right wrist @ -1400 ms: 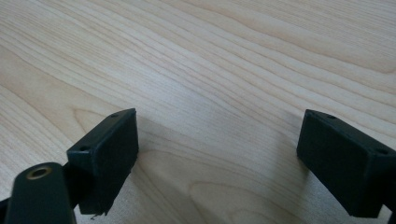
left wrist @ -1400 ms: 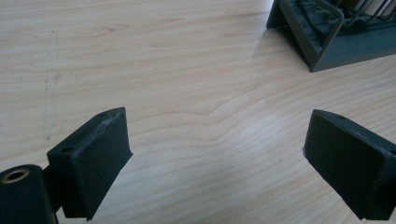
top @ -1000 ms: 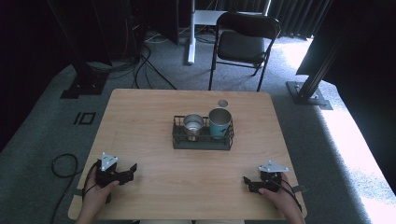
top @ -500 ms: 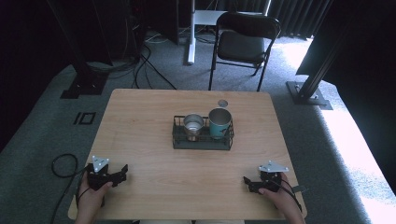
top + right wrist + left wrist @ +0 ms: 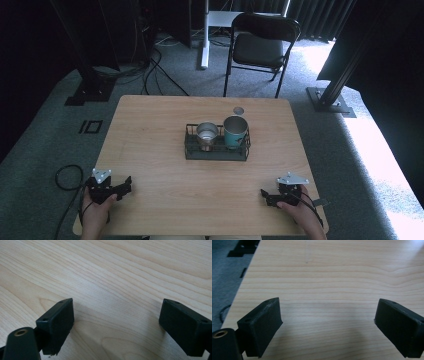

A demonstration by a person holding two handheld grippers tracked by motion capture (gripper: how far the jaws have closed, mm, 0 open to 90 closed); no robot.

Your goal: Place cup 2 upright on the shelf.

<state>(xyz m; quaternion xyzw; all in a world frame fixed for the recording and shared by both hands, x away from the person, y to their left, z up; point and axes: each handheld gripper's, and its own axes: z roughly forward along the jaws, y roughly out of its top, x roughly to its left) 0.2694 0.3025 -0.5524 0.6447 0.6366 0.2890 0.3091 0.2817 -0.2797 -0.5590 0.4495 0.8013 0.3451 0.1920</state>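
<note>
At the near corners of the counter (image 5: 150, 130), both tongs rest gaping and empty, the left tongs (image 5: 126, 186) and the right tongs (image 5: 265, 196) well apart from the wire rack (image 5: 216, 150) at the middle. Nothing looks begun: a steel cup (image 5: 207, 135) and a teal cup (image 5: 235, 131) stand upright inside the rack, contents unclear.

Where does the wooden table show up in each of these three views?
High view: the table sits mid-frame, carrying a wire rack.
Left gripper view: its wood lies beneath the open left tool; the table's edge runs down the upper left, with carpet beyond.
Right gripper view: its wood lies beneath the open right tool.
Shared landmark: the pale wood grain.
</note>
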